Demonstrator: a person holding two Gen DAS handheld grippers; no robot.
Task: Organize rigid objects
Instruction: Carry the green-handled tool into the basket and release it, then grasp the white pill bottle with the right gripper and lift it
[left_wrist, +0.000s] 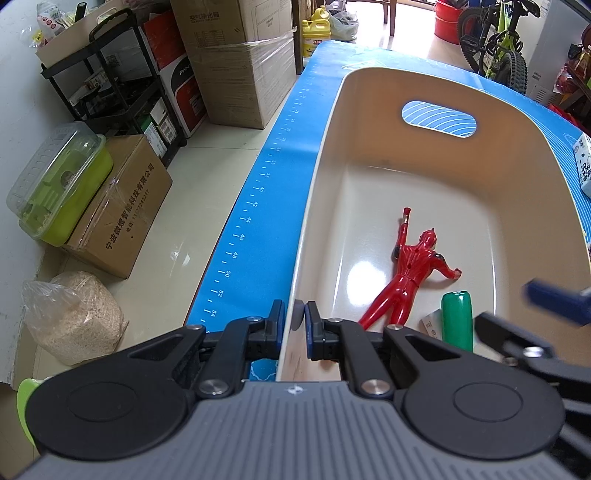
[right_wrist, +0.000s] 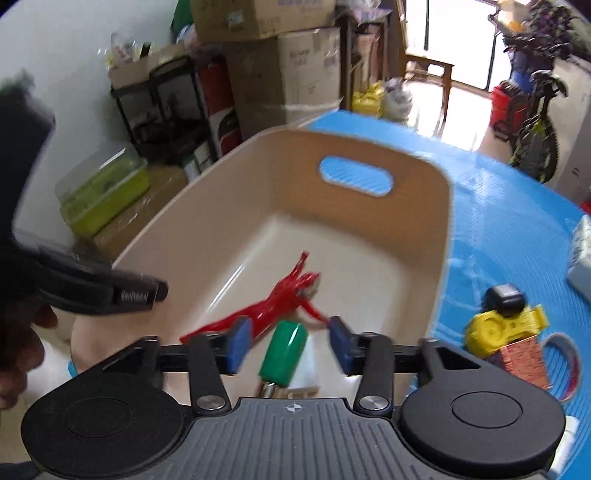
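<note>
A cream plastic bin with a handle slot stands on the blue mat. My left gripper is shut on the bin's near left wall, one pad outside and one inside. In the bin lie a red toy figure and a green cylinder. My right gripper hangs over the bin's near end, open, and the green cylinder sits between its blue pads without touching either. The red figure lies just beyond. A blurred blue pad of the right gripper shows in the left wrist view.
On the mat right of the bin are a yellow toy, a brick-patterned box and a white carton. The table edge drops to the floor on the left, where cardboard boxes, a green container and a black shelf stand.
</note>
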